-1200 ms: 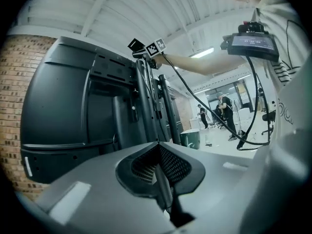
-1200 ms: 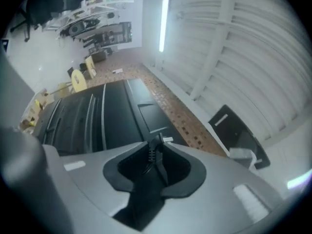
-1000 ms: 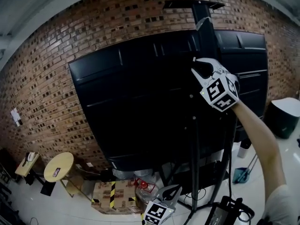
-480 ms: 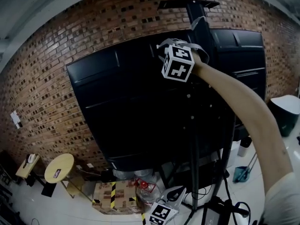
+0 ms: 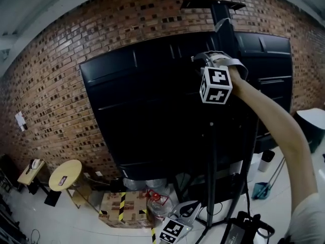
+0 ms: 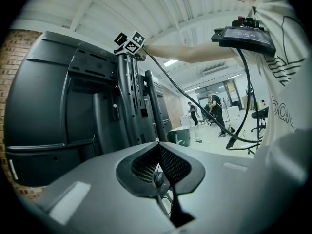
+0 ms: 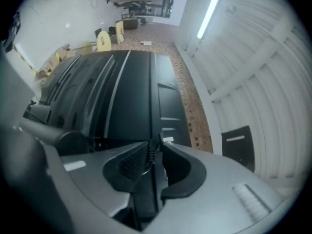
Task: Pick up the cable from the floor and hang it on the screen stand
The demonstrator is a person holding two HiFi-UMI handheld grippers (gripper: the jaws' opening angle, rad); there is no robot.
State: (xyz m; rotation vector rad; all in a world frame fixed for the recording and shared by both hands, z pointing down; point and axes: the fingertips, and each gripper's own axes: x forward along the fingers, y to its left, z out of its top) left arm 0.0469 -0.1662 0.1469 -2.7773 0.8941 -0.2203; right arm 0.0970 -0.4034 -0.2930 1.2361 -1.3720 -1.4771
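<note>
cardboard box (image 5: 122, 211) with hazard tape on the white floor (image 5: 66, 227) under the screen (image 5: 152, 111); contents not visible. right gripper (image 5: 209, 59), up by the screen stand (image 5: 224, 22) post, jaws narrow, pinching the black cable (image 7: 145, 162). left gripper (image 6: 158, 143) low, jaws together, empty. round table (image 5: 65, 174) at left; brick wall (image 5: 61, 75) behind.
</note>
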